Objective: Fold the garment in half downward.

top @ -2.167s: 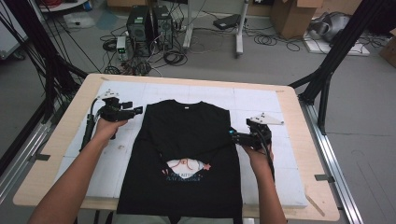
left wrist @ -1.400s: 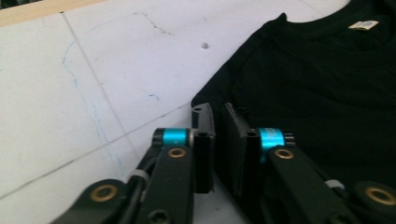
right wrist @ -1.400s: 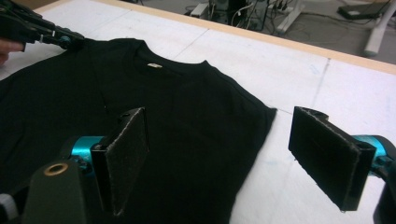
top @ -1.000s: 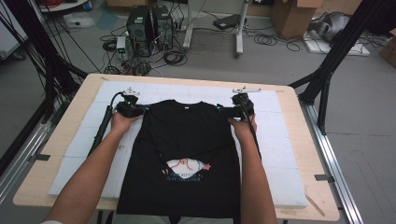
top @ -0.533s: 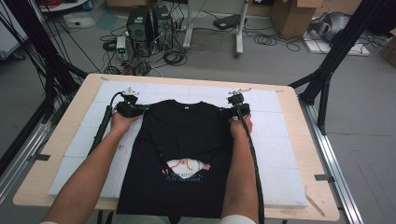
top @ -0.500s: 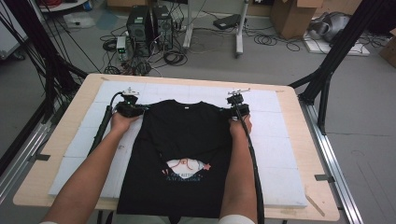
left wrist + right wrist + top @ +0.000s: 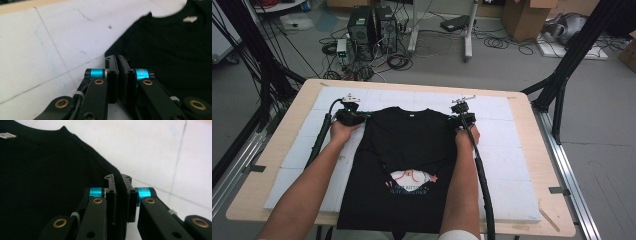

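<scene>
A black T-shirt [image 7: 407,145] lies flat on the white foam pad [image 7: 512,150], collar at the far side, with a red and white print [image 7: 412,180] low on it. My left gripper [image 7: 362,116] sits at the shirt's left shoulder corner. In the left gripper view its jaws [image 7: 118,58] are shut on the cloth edge [image 7: 170,45]. My right gripper [image 7: 454,120] is at the right shoulder corner. Its jaws [image 7: 118,178] have just been closing and now pinch black cloth [image 7: 37,170] between the pads.
The pad covers most of a wooden table [image 7: 552,220]. Both forearms reach in from the near edge along the shirt's sides, and each gripper trails a black cable. Beyond the table, computers, cables and boxes sit on the floor.
Both hands moved from the shirt's sides up to its shoulder corners. In the last second the right gripper came down and shut on the right shoulder; the left stayed still.
</scene>
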### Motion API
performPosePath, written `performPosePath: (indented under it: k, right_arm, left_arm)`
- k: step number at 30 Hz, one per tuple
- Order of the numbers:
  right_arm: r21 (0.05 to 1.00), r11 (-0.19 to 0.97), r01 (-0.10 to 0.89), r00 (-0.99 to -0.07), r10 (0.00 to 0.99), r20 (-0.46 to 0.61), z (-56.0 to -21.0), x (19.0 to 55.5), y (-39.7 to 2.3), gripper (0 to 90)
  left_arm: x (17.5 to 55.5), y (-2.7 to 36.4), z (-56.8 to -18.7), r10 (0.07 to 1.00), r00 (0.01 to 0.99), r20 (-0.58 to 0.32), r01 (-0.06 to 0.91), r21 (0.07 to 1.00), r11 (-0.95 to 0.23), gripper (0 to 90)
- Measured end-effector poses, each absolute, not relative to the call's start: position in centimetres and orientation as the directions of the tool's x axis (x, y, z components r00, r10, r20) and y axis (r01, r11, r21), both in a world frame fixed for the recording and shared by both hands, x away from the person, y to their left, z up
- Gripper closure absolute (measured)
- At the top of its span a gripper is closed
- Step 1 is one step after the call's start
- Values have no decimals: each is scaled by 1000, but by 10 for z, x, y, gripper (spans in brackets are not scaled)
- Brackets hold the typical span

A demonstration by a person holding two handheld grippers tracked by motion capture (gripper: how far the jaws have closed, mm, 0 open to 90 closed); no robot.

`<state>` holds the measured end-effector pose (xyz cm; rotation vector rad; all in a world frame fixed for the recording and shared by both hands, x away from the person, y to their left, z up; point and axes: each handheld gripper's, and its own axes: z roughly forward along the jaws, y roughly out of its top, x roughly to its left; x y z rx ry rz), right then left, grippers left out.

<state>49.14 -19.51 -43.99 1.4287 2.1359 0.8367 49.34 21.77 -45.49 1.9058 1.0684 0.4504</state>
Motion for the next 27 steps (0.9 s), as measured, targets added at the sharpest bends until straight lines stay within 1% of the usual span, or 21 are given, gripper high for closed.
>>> performPosePath:
  k: [2,5,7,12,14,18,22,27]
  right_arm:
    - [704,283,651,-375,927,-26,-435,490,-196,838]
    - [738,260,623,-368,930,-17,-426,486,-201,838]
    - [764,247,596,-370,929,-11,-418,481,-204,839]
    - [815,230,532,-414,910,13,-400,464,-209,839]
    - [823,228,520,-424,905,17,-396,456,-211,839]
    - [852,192,487,-439,897,49,-388,440,-215,839]
    - [872,183,455,-466,883,58,-378,423,-216,838]
    - [890,171,422,-501,863,72,-371,398,-219,838]
  left_arm:
    - [491,221,-451,813,575,-98,486,840,-242,858]
    - [486,226,-439,809,573,-132,464,866,-188,858]
    - [482,230,-430,800,584,-135,442,880,-174,858]
    - [467,238,-408,768,622,-154,406,902,-148,859]
    - [459,242,-401,753,634,-175,394,912,-119,859]
    - [443,245,-390,733,660,-165,371,920,-126,859]
    - [427,250,-384,703,687,-185,354,930,-101,859]
    - [403,254,-380,675,720,-161,324,938,-122,858]
